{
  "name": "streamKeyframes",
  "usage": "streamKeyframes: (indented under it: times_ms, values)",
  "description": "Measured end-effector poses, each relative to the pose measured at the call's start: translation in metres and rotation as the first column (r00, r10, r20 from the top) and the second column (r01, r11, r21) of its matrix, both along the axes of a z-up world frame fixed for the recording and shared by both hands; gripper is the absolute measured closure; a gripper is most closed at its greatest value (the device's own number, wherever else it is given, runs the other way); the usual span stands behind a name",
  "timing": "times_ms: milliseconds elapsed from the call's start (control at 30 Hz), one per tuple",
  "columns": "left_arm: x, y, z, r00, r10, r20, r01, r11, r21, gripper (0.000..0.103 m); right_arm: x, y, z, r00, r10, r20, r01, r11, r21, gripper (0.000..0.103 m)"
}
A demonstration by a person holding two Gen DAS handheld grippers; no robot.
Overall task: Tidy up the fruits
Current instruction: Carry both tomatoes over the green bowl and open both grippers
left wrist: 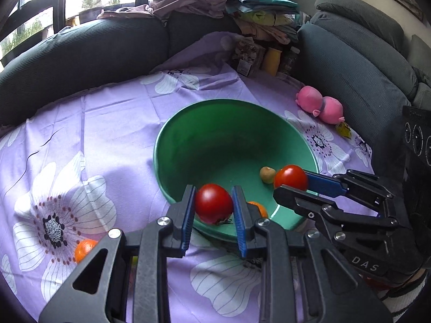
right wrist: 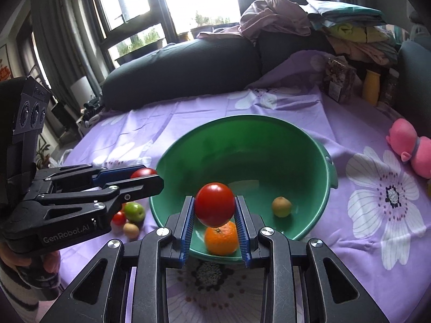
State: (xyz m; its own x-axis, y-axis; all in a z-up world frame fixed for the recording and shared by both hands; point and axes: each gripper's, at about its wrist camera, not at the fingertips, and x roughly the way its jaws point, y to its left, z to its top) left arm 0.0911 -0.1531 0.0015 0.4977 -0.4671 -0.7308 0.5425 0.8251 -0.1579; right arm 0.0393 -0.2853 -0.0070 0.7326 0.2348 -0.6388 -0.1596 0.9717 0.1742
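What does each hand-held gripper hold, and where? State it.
Left hand-held gripper: a tomato, pinched across its sides. Right hand-held gripper: another tomato, likewise.

White letters reading "GenRobot.AI" run along the black body of the left gripper (right wrist: 146, 181), seen from the right wrist view. From the left wrist view, the right gripper (left wrist: 292, 185) shows the letters "DAS" on its black casing. A packet (right wrist: 338, 79) at the far end of the bedspread carries a white label, but its print is too small to read.
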Motion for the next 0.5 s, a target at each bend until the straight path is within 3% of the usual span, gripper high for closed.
streamKeyframes:
  times_ms: [167, 433, 500]
  values:
    - [0.005, -0.010, -0.011, 1.000, -0.004, -0.002, 0.004, 0.999, 0.054, 0.076, 0.005, -0.003, -0.005, 1.000, -0.013, -0.020, 0.012, 0.999, -0.042, 0.072]
    - [0.009, -0.010, -0.014, 1.000, 0.011, 0.009, -0.011, 0.997, 0.080, 0.076, 0.013, -0.005, -0.009, 0.999, -0.024, -0.041, 0.022, 0.998, -0.064, 0.072]
    - [0.008, -0.008, -0.013, 1.000, 0.018, 0.016, -0.019, 0.996, 0.083, 0.072, 0.014, -0.005, -0.010, 0.998, -0.036, -0.048, 0.033, 0.997, -0.069, 0.072]
